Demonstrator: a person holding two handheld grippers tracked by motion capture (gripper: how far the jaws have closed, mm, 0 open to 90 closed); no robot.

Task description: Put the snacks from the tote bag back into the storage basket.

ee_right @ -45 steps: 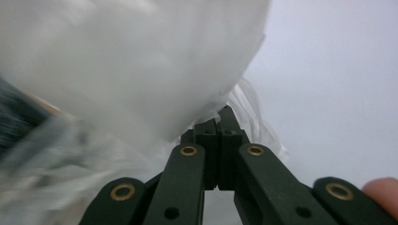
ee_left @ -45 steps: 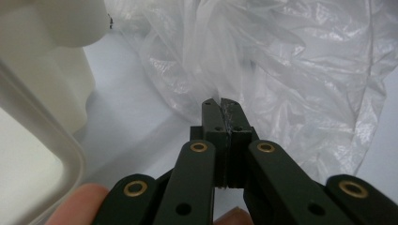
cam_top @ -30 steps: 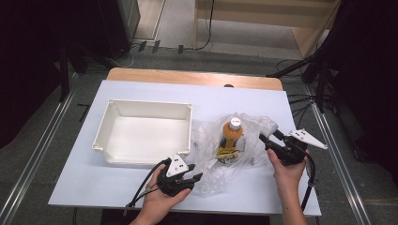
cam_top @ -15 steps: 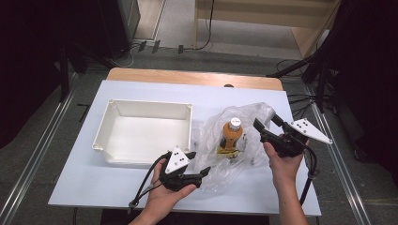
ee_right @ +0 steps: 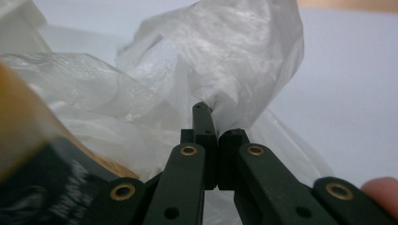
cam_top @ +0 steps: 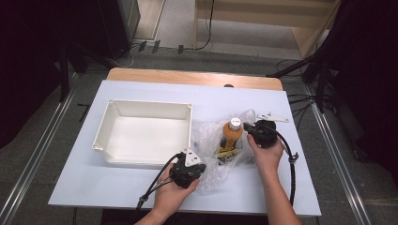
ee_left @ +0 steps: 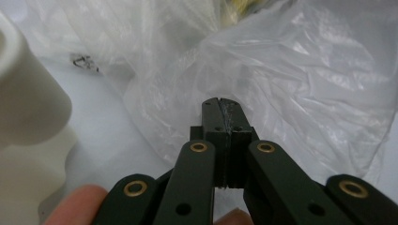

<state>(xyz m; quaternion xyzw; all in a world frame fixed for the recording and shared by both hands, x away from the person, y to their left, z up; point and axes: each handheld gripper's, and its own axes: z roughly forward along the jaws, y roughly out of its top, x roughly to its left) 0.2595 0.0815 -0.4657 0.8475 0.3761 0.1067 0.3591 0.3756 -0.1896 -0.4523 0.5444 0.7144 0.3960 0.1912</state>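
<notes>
Both tongs pinch the plastic bag [cam_top: 220, 154] at opposite edges.

Black grippers [cam_top: 187, 169] (brass rivets), trailing black cables [cam_top: 292, 174].

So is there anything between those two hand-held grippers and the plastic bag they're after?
Nothing visible. The left hand-held gripper and the right hand-held gripper have just closed, each pinching the clear plastic bag directly. The orange bottle sits inside the bag, between them.
</notes>
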